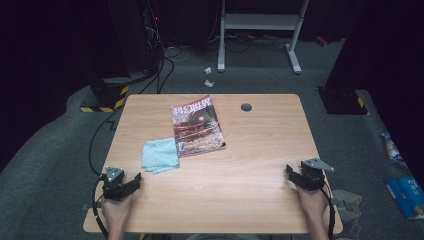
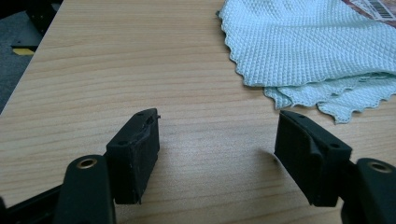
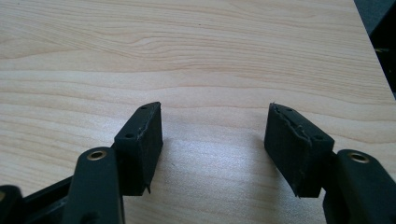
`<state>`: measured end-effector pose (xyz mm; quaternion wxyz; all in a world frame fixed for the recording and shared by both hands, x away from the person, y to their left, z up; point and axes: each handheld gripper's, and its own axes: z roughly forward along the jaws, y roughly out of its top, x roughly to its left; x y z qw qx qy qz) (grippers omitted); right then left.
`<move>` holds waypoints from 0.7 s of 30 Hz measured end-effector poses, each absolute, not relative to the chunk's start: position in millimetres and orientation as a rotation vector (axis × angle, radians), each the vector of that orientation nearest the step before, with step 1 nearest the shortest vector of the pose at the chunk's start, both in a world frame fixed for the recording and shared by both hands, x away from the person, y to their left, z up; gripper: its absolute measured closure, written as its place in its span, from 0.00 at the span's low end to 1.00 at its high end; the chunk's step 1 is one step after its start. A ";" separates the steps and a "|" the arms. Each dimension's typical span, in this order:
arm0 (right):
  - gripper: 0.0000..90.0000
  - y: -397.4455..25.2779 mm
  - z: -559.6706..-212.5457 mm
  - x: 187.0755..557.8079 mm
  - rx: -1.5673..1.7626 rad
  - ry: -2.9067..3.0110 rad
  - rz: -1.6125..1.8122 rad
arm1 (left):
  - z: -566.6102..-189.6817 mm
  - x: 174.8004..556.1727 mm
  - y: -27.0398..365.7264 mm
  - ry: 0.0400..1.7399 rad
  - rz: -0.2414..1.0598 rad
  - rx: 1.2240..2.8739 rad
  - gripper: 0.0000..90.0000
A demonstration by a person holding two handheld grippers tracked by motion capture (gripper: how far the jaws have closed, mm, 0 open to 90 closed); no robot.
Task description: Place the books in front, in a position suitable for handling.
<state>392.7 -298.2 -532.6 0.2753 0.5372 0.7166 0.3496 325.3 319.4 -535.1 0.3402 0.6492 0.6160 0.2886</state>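
A light blue cloth (image 1: pixel 160 155) lies crumpled on the wooden table (image 1: pixel 260 150), its right edge touching a red-covered magazine (image 1: pixel 197 125). My left gripper (image 1: pixel 134 181) rests near the front left of the table, just below and left of the cloth, held by a hand. Its jaws stand wide apart over bare wood, and the cloth (image 2: pixel 308 46) lies ahead to the right of the left gripper (image 2: pixel 217 140). My right gripper (image 1: pixel 292 175) rests near the front right edge. In its own view the right gripper (image 3: pixel 215 135) is open with nothing between the jaws.
A small dark round grommet (image 1: pixel 246 107) sits in the table top near the far edge. Beyond the table are a white metal frame (image 1: pixel 260 25), cables and crumpled paper (image 1: pixel 208 76) on grey carpet. Blue packets (image 1: pixel 406 195) lie on the floor at right.
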 end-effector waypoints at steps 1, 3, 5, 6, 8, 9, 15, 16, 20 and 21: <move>0.41 -298.0 -532.6 392.5 1.444 1.927 0.940 | -535.1 325.2 319.4 1.605 0.749 1.688 0.34; 0.41 -297.8 -532.8 392.4 1.441 1.928 0.943 | -535.0 325.2 319.5 1.606 0.748 1.687 0.34; 0.41 -297.6 -532.8 392.2 1.434 1.933 0.945 | -535.0 325.1 319.5 1.606 0.749 1.687 0.34; 0.41 -297.2 -532.8 392.0 1.439 1.931 0.946 | -535.0 325.0 319.5 1.605 0.749 1.688 0.34; 0.41 -297.1 -532.8 391.9 1.438 1.933 0.947 | -535.0 325.0 319.6 1.605 0.748 1.689 0.34; 0.41 -297.1 -532.8 392.0 1.437 1.934 0.947 | -535.0 325.0 319.6 1.605 0.747 1.688 0.34; 0.41 -296.9 -532.9 391.9 1.437 1.933 0.947 | -534.8 324.7 320.8 1.610 0.733 1.674 0.34; 0.41 -296.9 -532.9 392.0 1.437 1.933 0.948 | -534.6 324.7 321.6 1.609 0.733 1.673 0.34; 0.41 -297.0 -532.9 391.9 1.435 1.935 0.948 | -534.5 324.8 322.6 1.619 0.737 1.664 0.35; 0.41 -297.0 -533.0 392.0 1.432 1.936 0.949 | -534.5 324.8 322.6 1.620 0.735 1.661 0.35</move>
